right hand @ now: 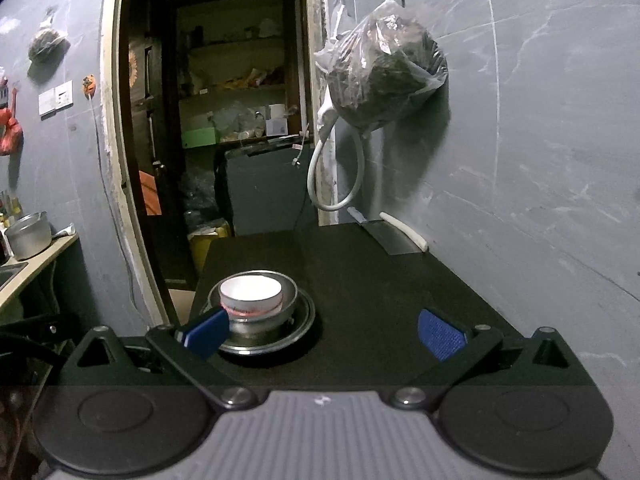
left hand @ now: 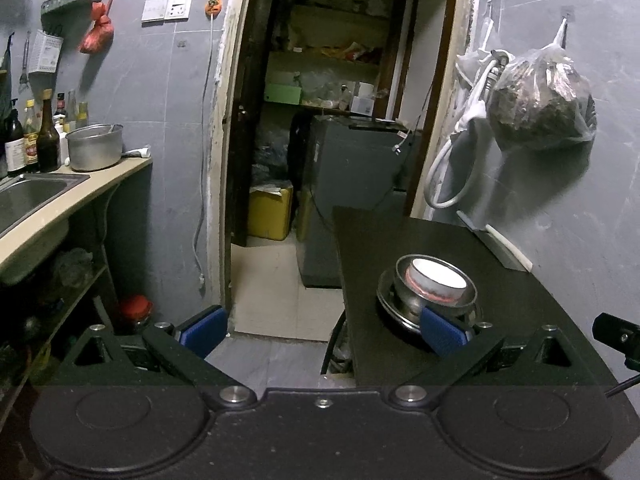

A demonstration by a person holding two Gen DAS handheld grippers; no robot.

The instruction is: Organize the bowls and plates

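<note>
A stack stands on the black table [left hand: 400, 236]: a metal plate [left hand: 394, 314] at the bottom, a metal bowl [left hand: 404, 292] on it, and a white bowl with a red band [left hand: 438, 274] nested inside. The stack also shows in the right wrist view: plate [right hand: 298, 328], metal bowl [right hand: 290, 292], white bowl [right hand: 251, 292]. My left gripper [left hand: 322, 334] is open and empty, held off the table's left edge, its right finger just in front of the plate. My right gripper [right hand: 322, 334] is open and empty above the table's near part, to the right of the stack.
A cleaver [right hand: 390, 236] with a white handle lies at the table's far right by the wall. A plastic bag [right hand: 384, 76] and a white hose [right hand: 332, 176] hang on the wall. A counter with sink [left hand: 32, 196], pot [left hand: 94, 146] and bottles is left. A doorway [left hand: 320, 120] lies ahead.
</note>
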